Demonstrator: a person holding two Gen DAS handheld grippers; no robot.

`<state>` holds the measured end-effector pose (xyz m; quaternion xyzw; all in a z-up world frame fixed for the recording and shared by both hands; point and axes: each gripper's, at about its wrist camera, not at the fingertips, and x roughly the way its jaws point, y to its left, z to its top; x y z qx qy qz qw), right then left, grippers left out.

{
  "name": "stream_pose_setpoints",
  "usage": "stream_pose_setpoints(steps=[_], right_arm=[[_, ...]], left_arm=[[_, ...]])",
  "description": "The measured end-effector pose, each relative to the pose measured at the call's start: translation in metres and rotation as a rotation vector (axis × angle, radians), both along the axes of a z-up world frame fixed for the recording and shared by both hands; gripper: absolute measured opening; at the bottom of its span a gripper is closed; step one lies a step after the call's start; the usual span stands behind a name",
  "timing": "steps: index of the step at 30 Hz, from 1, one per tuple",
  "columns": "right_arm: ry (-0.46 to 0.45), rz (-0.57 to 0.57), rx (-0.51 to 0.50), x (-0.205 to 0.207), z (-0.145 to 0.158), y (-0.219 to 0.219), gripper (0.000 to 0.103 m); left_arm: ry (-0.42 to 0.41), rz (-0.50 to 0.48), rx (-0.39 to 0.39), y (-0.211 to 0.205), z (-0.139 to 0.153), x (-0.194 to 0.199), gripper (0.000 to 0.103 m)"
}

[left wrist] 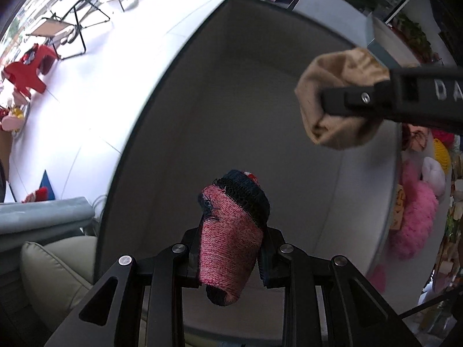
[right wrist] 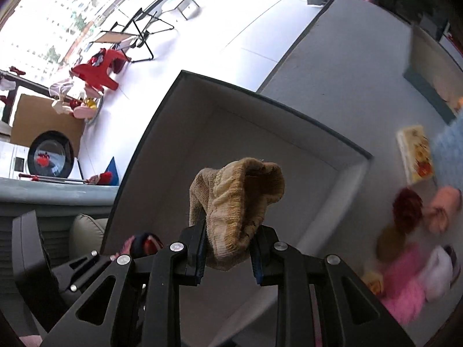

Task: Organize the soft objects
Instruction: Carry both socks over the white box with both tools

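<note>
My left gripper (left wrist: 230,256) is shut on a pink knitted sock with a dark navy cuff (left wrist: 231,231) and holds it over a large white box with a dark rim (left wrist: 150,92). My right gripper (right wrist: 228,253) is shut on a tan knitted sock (right wrist: 234,205) and holds it over the same box (right wrist: 162,110). The tan sock (left wrist: 335,101) and the right gripper's finger (left wrist: 376,98) show at the upper right of the left wrist view. The pink sock (right wrist: 139,241) shows at the lower left of the right wrist view.
Pink, white and dark red plush items (right wrist: 411,277) lie on the surface right of the box, beside a patterned flat item (right wrist: 416,153). A pale cushion (left wrist: 55,277) lies left of the box. A folding chair (right wrist: 136,37) and red clothes (right wrist: 98,69) are on the white floor.
</note>
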<state>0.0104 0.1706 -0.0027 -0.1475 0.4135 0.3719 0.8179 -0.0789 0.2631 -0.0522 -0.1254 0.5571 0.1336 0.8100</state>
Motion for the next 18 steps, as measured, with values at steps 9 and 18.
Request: stream_pose_setpoints(steps=[9, 18], right_arm=[[0.042, -0.035, -0.018, 0.038, -0.021, 0.021, 0.028], [0.017, -0.162, 0.014, 0.056, -0.010, -0.001, 0.028]], left_arm=[[0.053, -0.014, -0.016, 0.010, -0.025, 0.013, 0.028], [0.060, -0.045, 0.045, -0.001, -0.026, 0.029, 0.028]])
